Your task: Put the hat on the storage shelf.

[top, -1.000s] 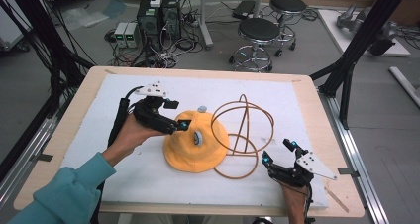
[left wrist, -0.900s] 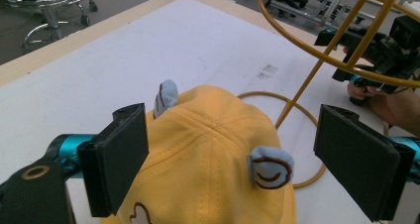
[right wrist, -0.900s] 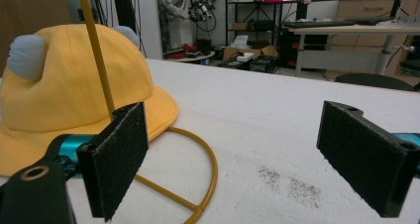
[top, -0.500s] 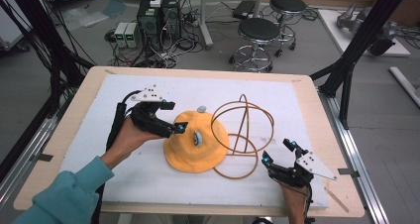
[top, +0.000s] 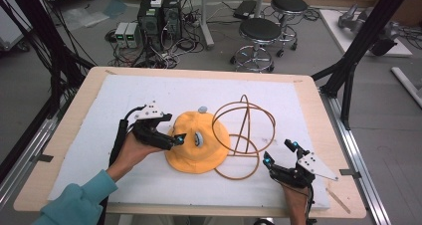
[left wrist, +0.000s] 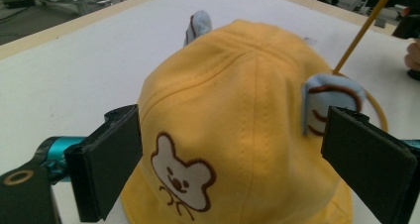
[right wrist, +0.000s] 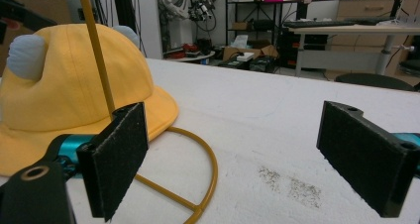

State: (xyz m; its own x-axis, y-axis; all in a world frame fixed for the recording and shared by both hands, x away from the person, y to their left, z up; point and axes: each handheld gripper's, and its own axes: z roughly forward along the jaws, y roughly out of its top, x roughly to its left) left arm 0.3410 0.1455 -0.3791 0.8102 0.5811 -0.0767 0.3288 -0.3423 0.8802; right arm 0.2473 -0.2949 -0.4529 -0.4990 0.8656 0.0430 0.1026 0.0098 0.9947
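- The hat (top: 199, 148) is a soft yellow cloth bucket hat with stitched seams, a floppy brim and a rounded crown; it lies near the middle of the table, crown up.
- A white bear face (left wrist: 181, 177) outlined in brown is sewn on its front, and two pale blue padded ears (left wrist: 329, 102) stick up from the crown.
- The stand (top: 244, 135) is thin tan wire bent into hoops: a flat ring on the table and upright loops above it. It sits just right of the hat, and the brim lies over part of its base ring.
- The table (top: 308, 93) has a light wooden edge and a white, slightly rough cover, with a faint dark smudge (right wrist: 289, 184) near the right gripper.
- Behind the table stand two round stools (top: 259, 33), computer boxes (top: 159, 16) and tangled cables on a grey floor.
- The left gripper (top: 181, 138) lies nearly level, pointed right at the hat's left side, held by a hand in a teal sleeve (top: 74, 205).
- Its jaws have just been opening and stand wide apart; the crown sits between the black pads without either pressing on it.
- The right gripper (top: 279, 152) rests low at the near right corner, aimed up-left toward the stand's base, jaws wide apart with nothing between them.
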